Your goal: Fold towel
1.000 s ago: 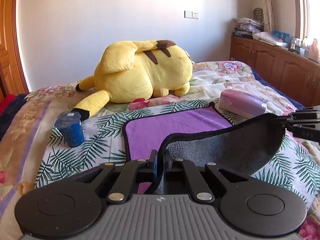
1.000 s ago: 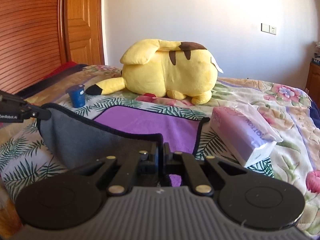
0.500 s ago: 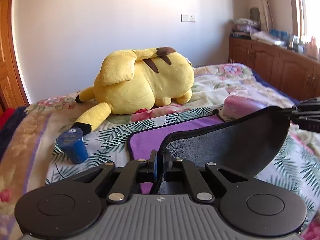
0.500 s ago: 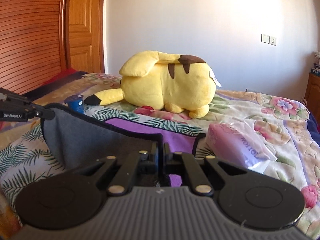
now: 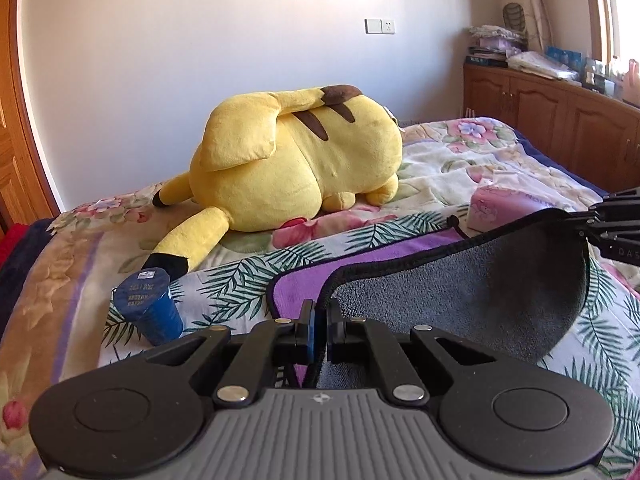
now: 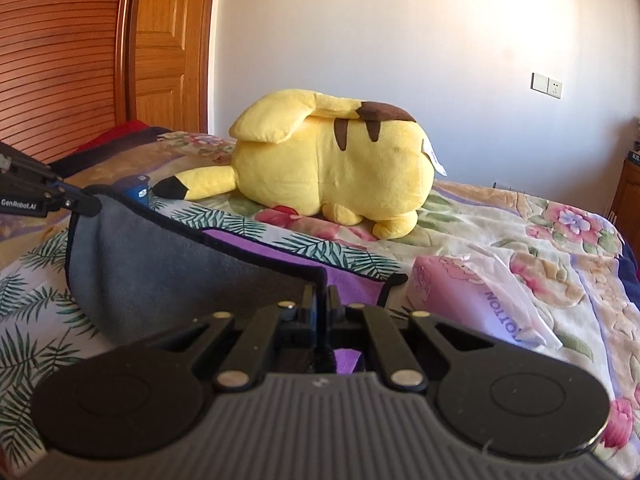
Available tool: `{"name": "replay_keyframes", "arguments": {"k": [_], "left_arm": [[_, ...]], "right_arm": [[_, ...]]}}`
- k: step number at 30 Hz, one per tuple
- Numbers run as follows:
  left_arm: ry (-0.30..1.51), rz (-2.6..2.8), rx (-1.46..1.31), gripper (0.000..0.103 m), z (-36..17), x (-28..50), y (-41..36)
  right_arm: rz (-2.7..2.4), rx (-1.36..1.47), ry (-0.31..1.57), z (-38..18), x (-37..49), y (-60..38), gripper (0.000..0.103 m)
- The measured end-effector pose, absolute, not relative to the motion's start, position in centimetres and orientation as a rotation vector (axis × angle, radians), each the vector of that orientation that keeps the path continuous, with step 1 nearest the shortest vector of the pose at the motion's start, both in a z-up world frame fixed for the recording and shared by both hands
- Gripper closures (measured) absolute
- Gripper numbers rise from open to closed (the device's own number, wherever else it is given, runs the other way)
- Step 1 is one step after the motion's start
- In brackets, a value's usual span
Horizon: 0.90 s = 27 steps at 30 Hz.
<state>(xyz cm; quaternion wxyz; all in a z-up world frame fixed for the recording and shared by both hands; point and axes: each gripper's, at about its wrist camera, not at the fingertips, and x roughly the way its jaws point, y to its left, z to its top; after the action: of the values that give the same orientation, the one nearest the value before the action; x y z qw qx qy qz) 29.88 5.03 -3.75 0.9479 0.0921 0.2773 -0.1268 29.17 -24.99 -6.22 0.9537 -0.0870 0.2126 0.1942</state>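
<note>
**Towel lifted over the bed**

Both grippers are level above the bed [image 5: 460, 168], the left gripper [image 5: 318, 330] and right gripper [image 6: 320, 308] each with jaws clamped on a near corner of the towel [image 5: 460, 292], grey underside raised, purple far half lying flat before a yellow plush toy [image 6: 332, 164].

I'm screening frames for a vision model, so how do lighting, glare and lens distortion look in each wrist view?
Left wrist view: sunlight blows out the window at top right, the door frame bows from fisheye, and the towel stays sharp. Right wrist view: a soft bright patch washes the wall, the slatted door curves, and the plush toy is evenly lit and in focus.
</note>
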Motion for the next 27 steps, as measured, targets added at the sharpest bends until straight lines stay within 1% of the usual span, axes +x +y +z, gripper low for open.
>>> {"name": "replay_keyframes", "arguments": {"k": [16, 27], "left_arm": [[0.515, -0.192, 0.166, 0.103, -6.1, 35.0, 5.3], [0.53, -0.166, 0.173, 0.103, -8.3, 38.5, 5.0]], "right_arm": [[0.372, -0.236, 0.374, -7.3, 33.9, -24.6, 0.099], [0.362, -0.291, 0.37, -9.1, 37.0, -23.8, 0.099]]}}
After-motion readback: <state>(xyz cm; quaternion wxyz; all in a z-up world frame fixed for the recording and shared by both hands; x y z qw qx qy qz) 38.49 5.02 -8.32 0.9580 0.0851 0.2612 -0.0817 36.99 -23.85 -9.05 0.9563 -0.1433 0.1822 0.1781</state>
